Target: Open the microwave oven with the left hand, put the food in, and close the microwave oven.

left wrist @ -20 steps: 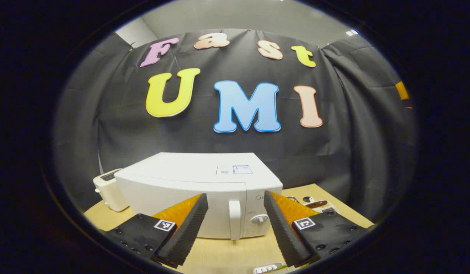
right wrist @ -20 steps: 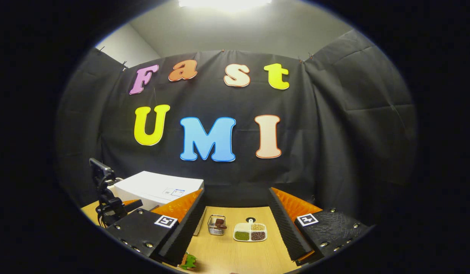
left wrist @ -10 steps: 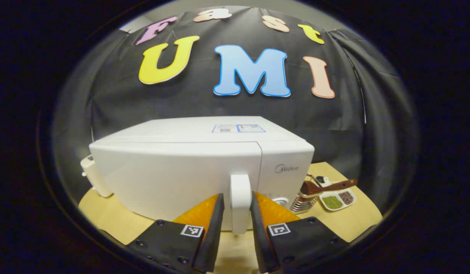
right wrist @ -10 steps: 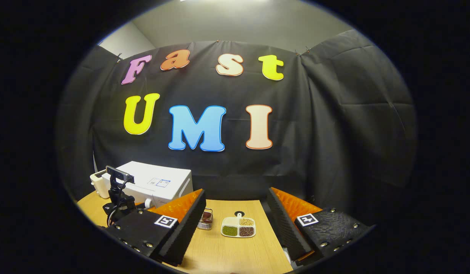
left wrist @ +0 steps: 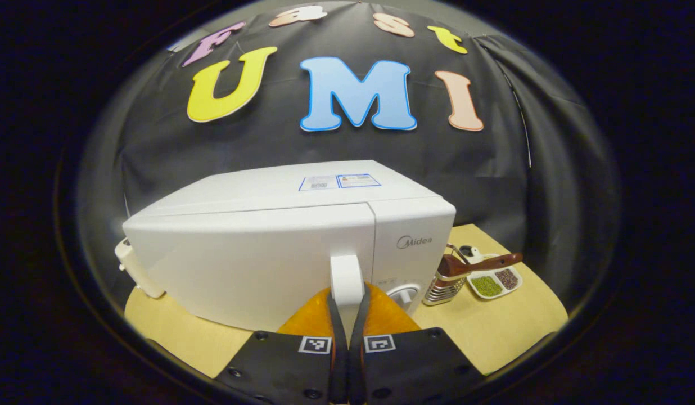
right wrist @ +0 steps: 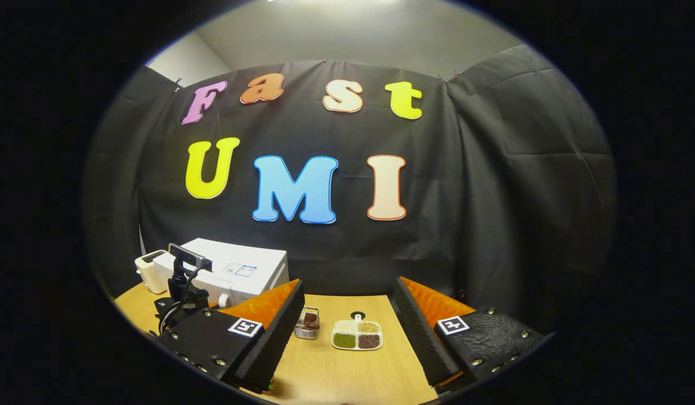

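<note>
Wooden table (left wrist: pixel 493 332), white microwave (left wrist: pixel 257 253), left gripper (left wrist: pixel 347 320) fingers clamped on its handle (left wrist: pixel 347 278), right gripper (right wrist: pixel 347 320) fingers apart.

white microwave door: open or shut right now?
Shut. The white microwave's door sits flush with the control panel, seam closed. Left gripper is clamped on the white door handle.

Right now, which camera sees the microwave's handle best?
The left gripper view. The handle stands close and centred on the closed door, with the left tongs shut on it. In the right gripper view the microwave sits far off at the left, and the handle cannot be made out.
</note>
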Demonstrator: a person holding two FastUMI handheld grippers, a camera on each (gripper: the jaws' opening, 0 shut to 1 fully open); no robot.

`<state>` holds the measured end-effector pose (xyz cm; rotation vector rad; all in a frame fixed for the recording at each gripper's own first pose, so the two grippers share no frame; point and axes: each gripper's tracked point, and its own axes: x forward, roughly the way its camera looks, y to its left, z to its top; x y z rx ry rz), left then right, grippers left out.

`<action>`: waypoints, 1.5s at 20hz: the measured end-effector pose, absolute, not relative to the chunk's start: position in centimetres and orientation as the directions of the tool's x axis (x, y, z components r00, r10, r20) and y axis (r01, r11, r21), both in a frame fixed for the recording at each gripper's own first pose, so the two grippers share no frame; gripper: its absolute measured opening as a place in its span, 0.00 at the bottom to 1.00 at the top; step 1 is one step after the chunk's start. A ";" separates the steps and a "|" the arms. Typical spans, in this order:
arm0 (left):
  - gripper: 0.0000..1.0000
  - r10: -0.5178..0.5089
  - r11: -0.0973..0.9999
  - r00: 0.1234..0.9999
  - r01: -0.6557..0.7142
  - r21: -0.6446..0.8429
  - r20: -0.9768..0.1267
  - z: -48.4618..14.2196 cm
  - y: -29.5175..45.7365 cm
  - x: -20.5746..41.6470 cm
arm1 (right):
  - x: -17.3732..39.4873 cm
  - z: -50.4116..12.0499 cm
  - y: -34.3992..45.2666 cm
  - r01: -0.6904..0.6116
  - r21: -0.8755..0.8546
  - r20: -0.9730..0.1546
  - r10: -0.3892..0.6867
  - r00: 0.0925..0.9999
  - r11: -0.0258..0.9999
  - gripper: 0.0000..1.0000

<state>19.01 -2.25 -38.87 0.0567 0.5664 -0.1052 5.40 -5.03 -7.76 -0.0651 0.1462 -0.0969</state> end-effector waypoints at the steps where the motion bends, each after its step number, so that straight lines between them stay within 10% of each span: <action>1: 0.07 -0.089 0.992 0.836 0.120 0.022 -0.542 -38.9 -2.3 19.0 | 5.3 -7.7 -5.0 0.093 -0.071 -0.140 -0.102 0.985 0.993 0.97; 19: 0.07 -0.356 0.904 0.709 0.426 -0.033 -0.609 -36.0 6.1 -0.6 | 2.2 -9.0 2.4 -0.009 -0.017 -0.161 0.006 0.987 1.000 0.97; 30: 0.07 -0.304 0.906 0.682 0.423 0.021 -0.665 -34.8 19.6 -9.6 | 0.6 -10.5 9.3 -0.081 0.047 -0.198 0.089 0.976 0.996 0.98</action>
